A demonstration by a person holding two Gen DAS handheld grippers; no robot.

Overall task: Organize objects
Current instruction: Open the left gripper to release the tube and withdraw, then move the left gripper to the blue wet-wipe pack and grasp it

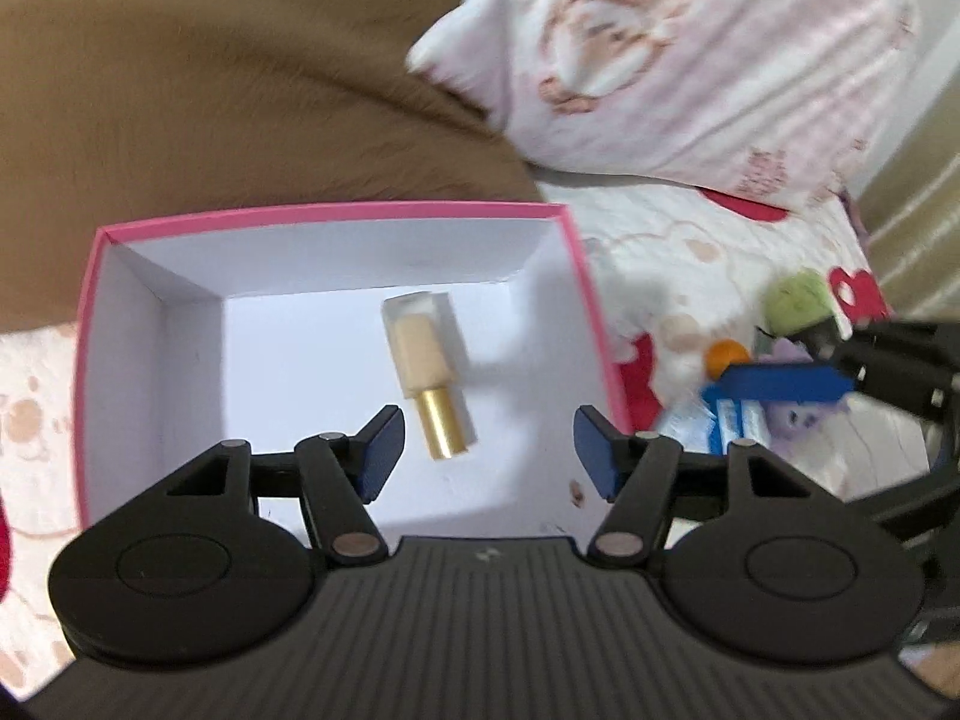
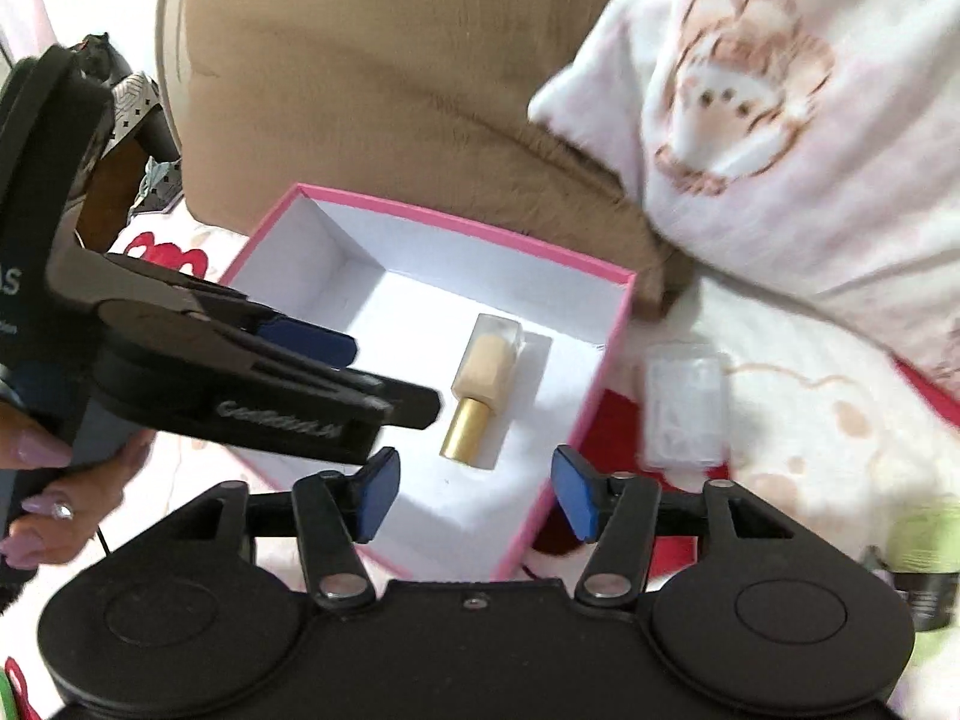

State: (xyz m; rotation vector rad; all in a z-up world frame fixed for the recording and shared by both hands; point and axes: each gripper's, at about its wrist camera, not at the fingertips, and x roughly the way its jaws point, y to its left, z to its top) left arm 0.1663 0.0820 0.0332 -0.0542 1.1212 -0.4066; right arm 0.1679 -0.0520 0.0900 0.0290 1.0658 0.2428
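A pink box (image 1: 336, 211) with a white inside sits on a patterned bedsheet. In it lies a clear bottle of beige liquid with a gold cap (image 1: 431, 373); the bottle also shows in the right wrist view (image 2: 483, 387). My left gripper (image 1: 487, 449) is open and empty, just above the box's near side. My right gripper (image 2: 475, 491) is open and empty over the box's near right corner (image 2: 618, 282). The left gripper shows in the right wrist view (image 2: 336, 354), reaching over the box from the left.
A clear plastic case (image 2: 684, 414) lies right of the box. A green round item (image 1: 795, 300), an orange ball (image 1: 726, 355), blue-white packets (image 1: 735, 420) and a purple toy (image 1: 798, 414) lie further right. A brown blanket (image 1: 210, 90) and a pink-white pillow (image 1: 690, 60) lie behind.
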